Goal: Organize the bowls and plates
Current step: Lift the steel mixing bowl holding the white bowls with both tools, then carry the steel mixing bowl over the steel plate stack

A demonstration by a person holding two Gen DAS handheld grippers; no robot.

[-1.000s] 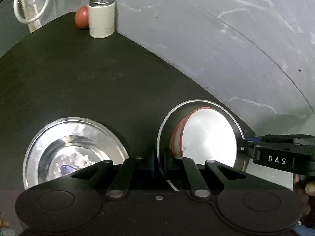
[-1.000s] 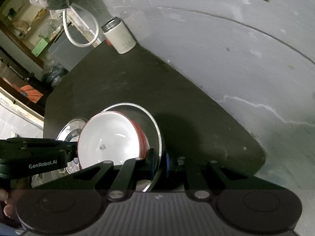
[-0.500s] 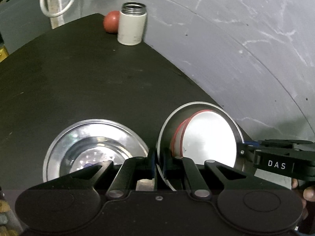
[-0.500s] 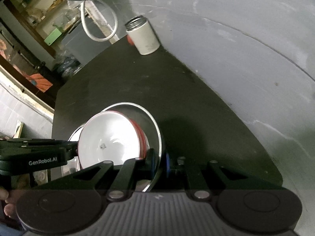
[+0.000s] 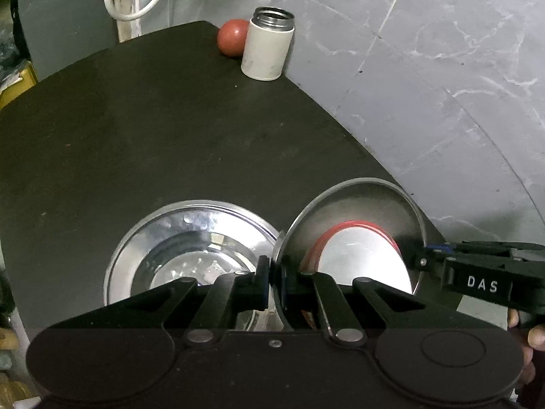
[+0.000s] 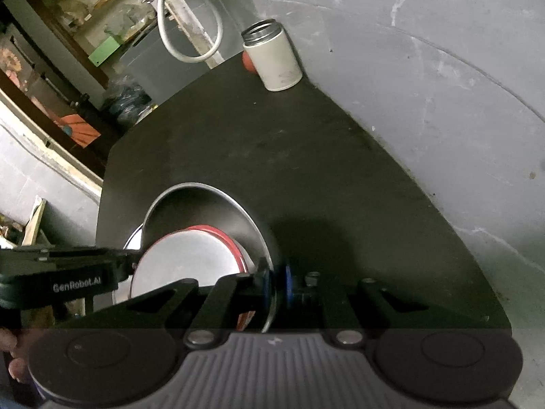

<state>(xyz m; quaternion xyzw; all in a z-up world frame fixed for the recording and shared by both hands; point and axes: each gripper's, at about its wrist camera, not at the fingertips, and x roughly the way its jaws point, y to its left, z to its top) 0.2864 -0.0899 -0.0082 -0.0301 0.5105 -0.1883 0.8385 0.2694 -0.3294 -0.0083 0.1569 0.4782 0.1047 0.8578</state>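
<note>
Now steel plate [image 5: 357, 204] on edge, face sideways, both grippers' fingers [image 5: 262, 283] pinching opposite rims.

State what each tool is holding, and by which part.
Both tools, left and right, pinch the steel plate by opposite rim edges; the red-rimmed bowl rides on it.

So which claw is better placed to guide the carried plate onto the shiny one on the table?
Probably the left claw: it grips the carried plate at the edge right beside the resting plate. The right claw holds the far edge.
</note>
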